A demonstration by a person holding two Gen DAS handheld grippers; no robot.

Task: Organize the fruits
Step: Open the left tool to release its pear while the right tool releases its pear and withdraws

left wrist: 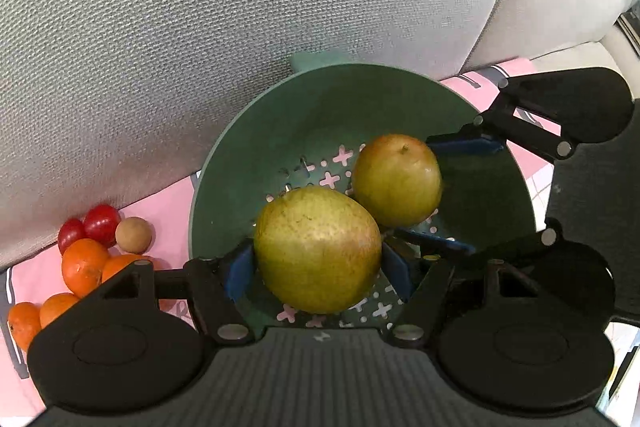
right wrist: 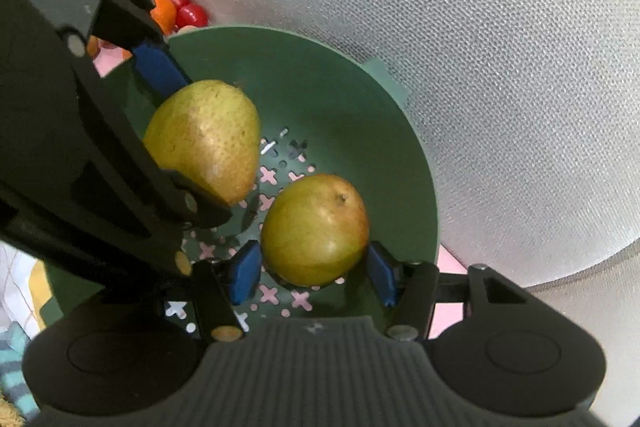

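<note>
Both claws were over the green colander (left wrist: 248, 147), which sat on a pink cloth (left wrist: 168, 203) against a grey cushion (left wrist: 200, 27).

Left claw (left wrist: 318, 259) was clenched on the bigger pear (left wrist: 318, 247): blue pads touched both its sides, w/ the pear inside the colander's bowl near the perforated bottom. Can't tell if it touched the bottom.

Right claw (right wrist: 314, 269) straddled the smaller pear (right wrist: 314, 229), which was in the colander's bowl, stem end up. Right pad was at the skin; left pad showed a thin gap, so no firm grip seen.

Outside the colander, on the cloth by the cushion: several oranges (left wrist: 84, 265), two cherry tomatoes (left wrist: 100, 225) & one small brown round fruit (left wrist: 134, 235), bunched together.
</note>
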